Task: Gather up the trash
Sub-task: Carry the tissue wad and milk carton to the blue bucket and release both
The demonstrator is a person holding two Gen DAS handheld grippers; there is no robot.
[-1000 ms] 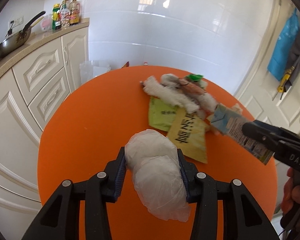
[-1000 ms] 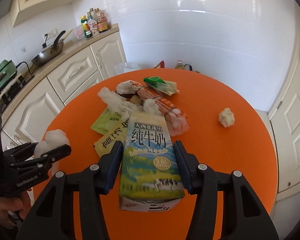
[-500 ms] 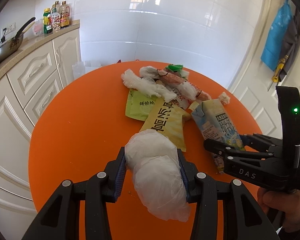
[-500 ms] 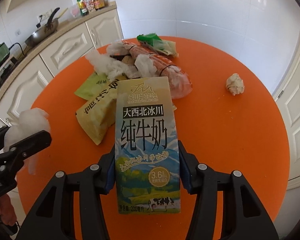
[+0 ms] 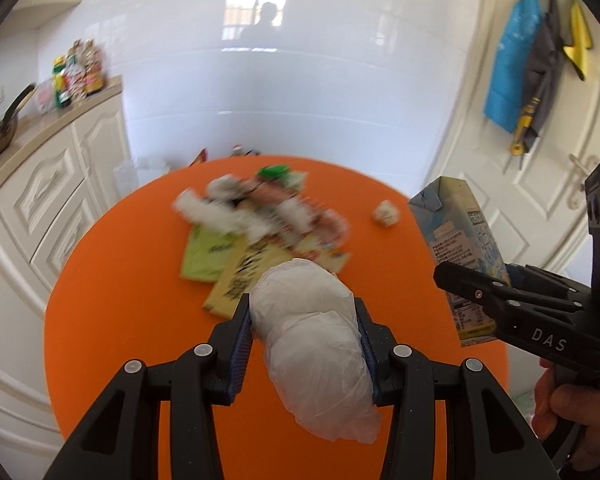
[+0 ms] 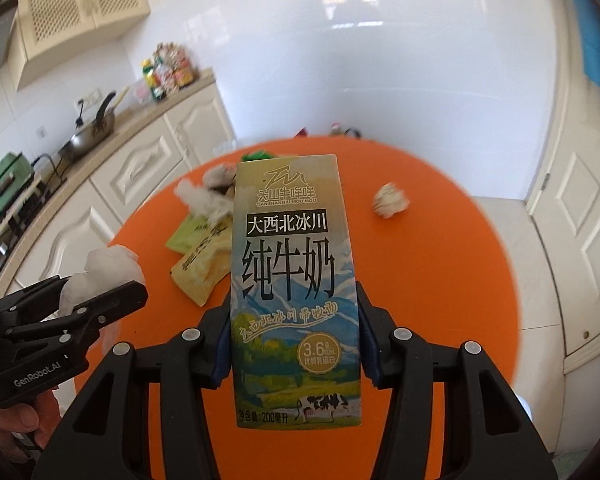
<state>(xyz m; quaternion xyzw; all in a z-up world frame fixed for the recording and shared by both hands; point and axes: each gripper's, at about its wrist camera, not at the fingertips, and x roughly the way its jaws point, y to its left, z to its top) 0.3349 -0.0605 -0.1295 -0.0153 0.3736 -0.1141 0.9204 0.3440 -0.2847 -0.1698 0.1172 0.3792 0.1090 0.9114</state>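
Observation:
My left gripper (image 5: 304, 320) is shut on a crumpled white plastic bag (image 5: 312, 332) and holds it above the round orange table (image 5: 120, 320). My right gripper (image 6: 294, 320) is shut on an upright milk carton (image 6: 292, 264), raised over the table; the carton also shows in the left wrist view (image 5: 456, 240). A heap of trash (image 5: 260, 216) lies at the table's far side: white wrappers, a green packet (image 6: 188, 232) and a yellow packet (image 6: 204, 268). A crumpled paper ball (image 6: 390, 202) lies alone to the right of the heap.
Cream kitchen cabinets (image 5: 28, 208) with a pan and bottles on the counter stand to the left. A white tiled wall is behind the table. A white door (image 5: 540, 184) with hanging cloths is to the right.
Both grippers have risen and tilted up, so the table looks farther away. The milk carton now stands upright in my right gripper. Both grips are unchanged.

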